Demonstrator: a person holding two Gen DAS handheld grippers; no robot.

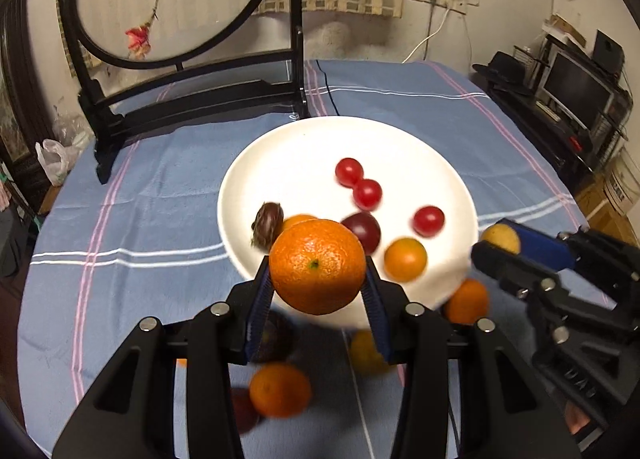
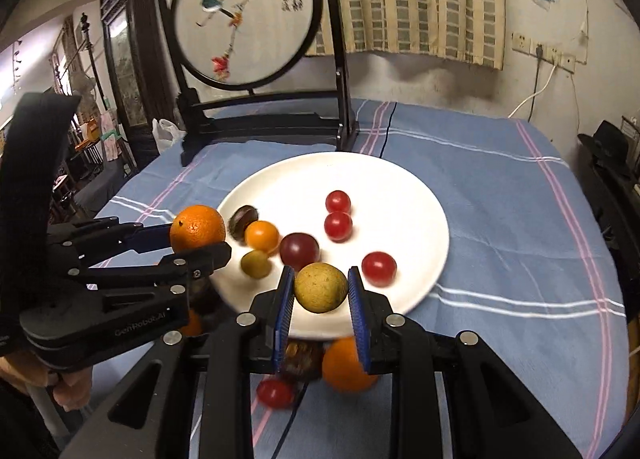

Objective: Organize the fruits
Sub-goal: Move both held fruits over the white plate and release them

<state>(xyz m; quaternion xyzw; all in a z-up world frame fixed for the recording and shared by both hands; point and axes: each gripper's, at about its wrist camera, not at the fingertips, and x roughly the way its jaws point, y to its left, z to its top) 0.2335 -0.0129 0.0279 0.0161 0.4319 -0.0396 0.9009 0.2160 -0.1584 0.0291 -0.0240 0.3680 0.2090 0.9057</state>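
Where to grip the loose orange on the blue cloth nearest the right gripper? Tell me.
Grip the round loose orange across its middle, coming from above: its lower side rests on the blue cloth, and the white plate and a dark fruit crowd it.

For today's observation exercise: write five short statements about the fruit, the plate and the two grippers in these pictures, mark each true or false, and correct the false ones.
1. The left gripper holds an orange. True.
2. The right gripper is empty. False: it is shut on a yellow-green fruit.
3. Three red cherry tomatoes lie on the white plate. True.
4. The plate stands on bare wood. False: it stands on a blue striped tablecloth.
5. All the fruit is on the plate. False: a small orange lies on the cloth.
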